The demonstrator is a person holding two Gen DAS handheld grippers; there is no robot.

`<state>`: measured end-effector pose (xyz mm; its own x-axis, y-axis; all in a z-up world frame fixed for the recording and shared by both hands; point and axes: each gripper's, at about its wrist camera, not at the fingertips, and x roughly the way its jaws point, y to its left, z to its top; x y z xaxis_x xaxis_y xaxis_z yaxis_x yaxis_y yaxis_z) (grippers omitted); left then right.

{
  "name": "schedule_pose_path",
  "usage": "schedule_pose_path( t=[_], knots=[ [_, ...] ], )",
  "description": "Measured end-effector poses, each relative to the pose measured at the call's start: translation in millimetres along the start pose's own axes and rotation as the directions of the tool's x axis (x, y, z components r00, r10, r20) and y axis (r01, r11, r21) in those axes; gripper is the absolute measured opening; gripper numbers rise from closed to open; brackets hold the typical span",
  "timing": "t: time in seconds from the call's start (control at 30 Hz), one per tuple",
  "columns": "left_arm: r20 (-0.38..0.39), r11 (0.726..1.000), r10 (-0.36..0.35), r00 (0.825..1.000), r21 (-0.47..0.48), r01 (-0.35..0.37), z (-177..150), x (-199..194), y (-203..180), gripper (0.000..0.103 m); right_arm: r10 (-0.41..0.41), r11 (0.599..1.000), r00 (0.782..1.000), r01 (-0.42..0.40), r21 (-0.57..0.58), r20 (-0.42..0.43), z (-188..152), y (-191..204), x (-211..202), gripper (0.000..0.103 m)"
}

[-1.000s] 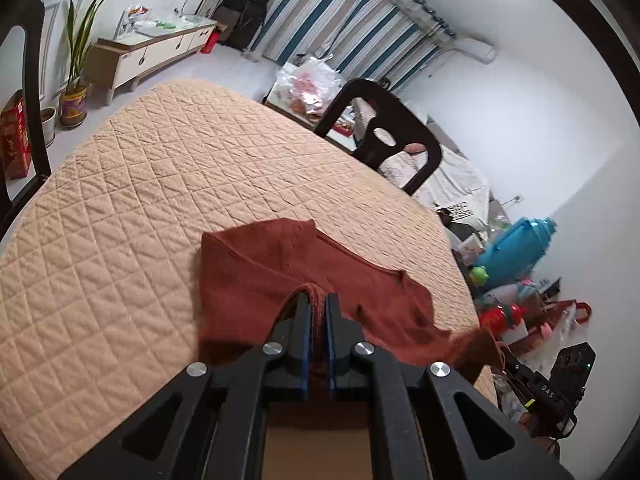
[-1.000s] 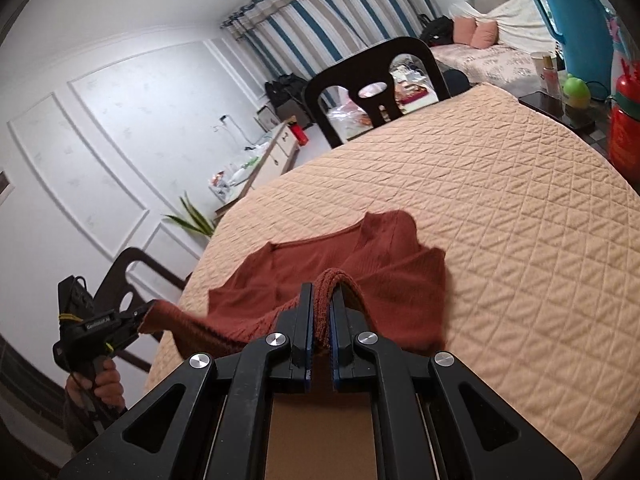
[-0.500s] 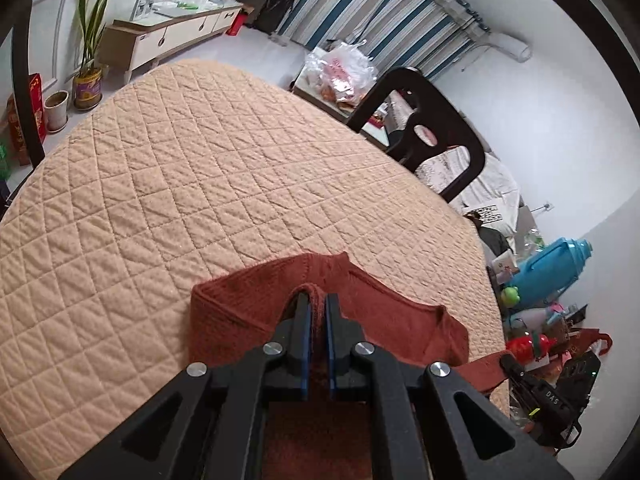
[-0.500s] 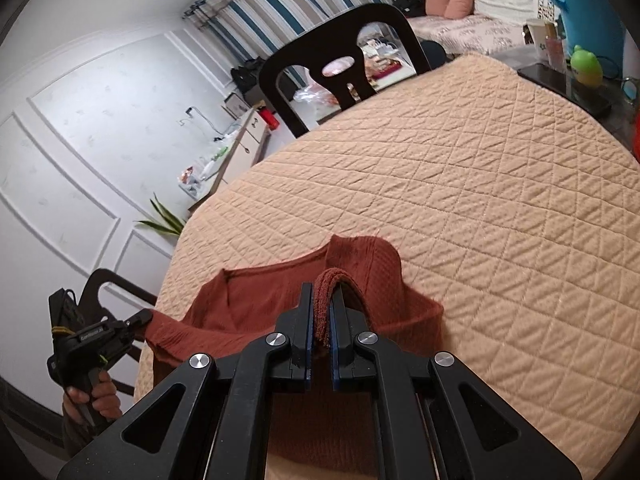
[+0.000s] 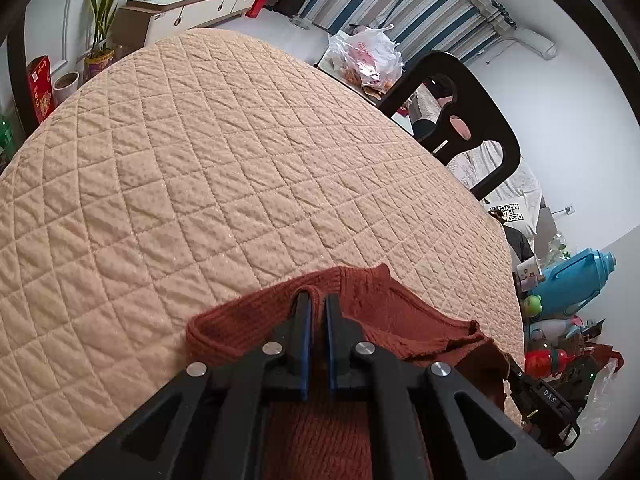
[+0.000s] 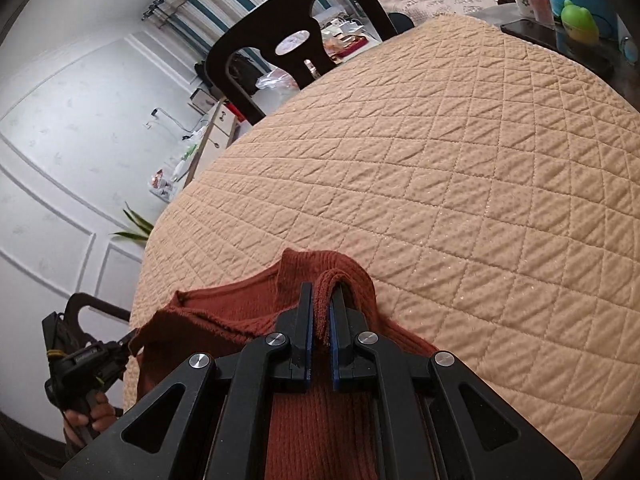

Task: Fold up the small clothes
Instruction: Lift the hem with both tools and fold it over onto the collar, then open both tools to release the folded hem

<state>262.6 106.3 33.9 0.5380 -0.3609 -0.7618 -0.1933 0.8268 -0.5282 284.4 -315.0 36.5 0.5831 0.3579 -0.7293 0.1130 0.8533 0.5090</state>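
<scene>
A rust-red knitted top (image 5: pixel 384 316) lies at the near edge of the table's peach quilted cover (image 5: pixel 224 176). My left gripper (image 5: pixel 318 300) is shut on a pinched fold of its edge, low over the cover. In the right wrist view the same rust-red top (image 6: pixel 244 312) stretches leftward, and my right gripper (image 6: pixel 323 292) is shut on another fold of its edge. The other gripper (image 6: pixel 86 356), held in a hand, shows at the lower left there, with the top's far corner in it. The part of the garment under both grippers is hidden.
A black chair (image 5: pixel 460 120) stands at the table's far side, also seen as the black chair (image 6: pixel 296 36). Blue jug and toys (image 5: pixel 576 280) crowd the floor at the right. A white cabinet (image 5: pixel 188 8), a potted plant (image 5: pixel 100 24) and striped curtains sit farther back.
Both grippers have moved toward the near table edge and lower, drawing the top with them. The garment now shows less spread cloth ahead of the fingers. Both stay shut.
</scene>
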Motion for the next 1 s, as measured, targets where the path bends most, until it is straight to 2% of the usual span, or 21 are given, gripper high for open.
schedule_pose_path(
  t=[0.17, 0.23, 0.3, 0.4, 0.5, 0.67, 0.83, 0.9, 1.0],
  knots=[
    [0.002, 1.000, 0.006, 1.000, 0.012, -0.006, 1, 4, -1, 0.009, -0.027, 1.000, 1.000, 0.027, -0.003, 0.000, 2, 3, 5, 0.007],
    [0.009, 0.999, 0.010, 1.000, 0.032, -0.010, 2, 5, -5, 0.013, -0.037, 0.999, 0.999, 0.037, -0.006, 0.007, 2, 4, 5, 0.011],
    [0.037, 0.998, 0.023, 0.999, 0.061, -0.025, 2, 2, -9, 0.027, -0.046, 0.999, 0.999, 0.046, -0.017, 0.026, 3, 7, 3, 0.015],
    [0.066, 0.996, 0.010, 0.998, 0.088, -0.016, 3, -6, -11, 0.039, -0.080, 0.995, 0.994, 0.084, -0.047, 0.080, 4, 12, -3, 0.021],
    [0.094, 0.994, 0.015, 0.995, 0.108, -0.025, 3, -15, -13, 0.048, -0.105, 0.992, 0.988, 0.113, -0.062, 0.114, 4, 17, -9, 0.027],
    [0.167, 0.979, 0.024, 0.986, 0.196, -0.057, -5, -37, -24, 0.060, -0.142, 0.980, 0.974, 0.163, -0.112, 0.177, 2, 27, -22, 0.027],
    [0.202, 0.963, 0.024, 0.979, 0.258, -0.077, -19, -54, -32, 0.062, -0.159, 0.962, 0.956, 0.206, -0.181, 0.245, -7, 42, -40, 0.031],
    [0.186, 0.954, 0.015, 0.982, 0.292, -0.070, -30, -55, -36, 0.062, -0.138, 0.952, 0.960, 0.197, -0.235, 0.245, -16, 50, -44, 0.032],
    [0.152, 0.927, 0.018, 0.988, 0.369, -0.073, -52, -51, -44, 0.062, -0.116, 0.926, 0.975, 0.175, -0.334, 0.190, -40, 63, -40, 0.032]
  ],
)
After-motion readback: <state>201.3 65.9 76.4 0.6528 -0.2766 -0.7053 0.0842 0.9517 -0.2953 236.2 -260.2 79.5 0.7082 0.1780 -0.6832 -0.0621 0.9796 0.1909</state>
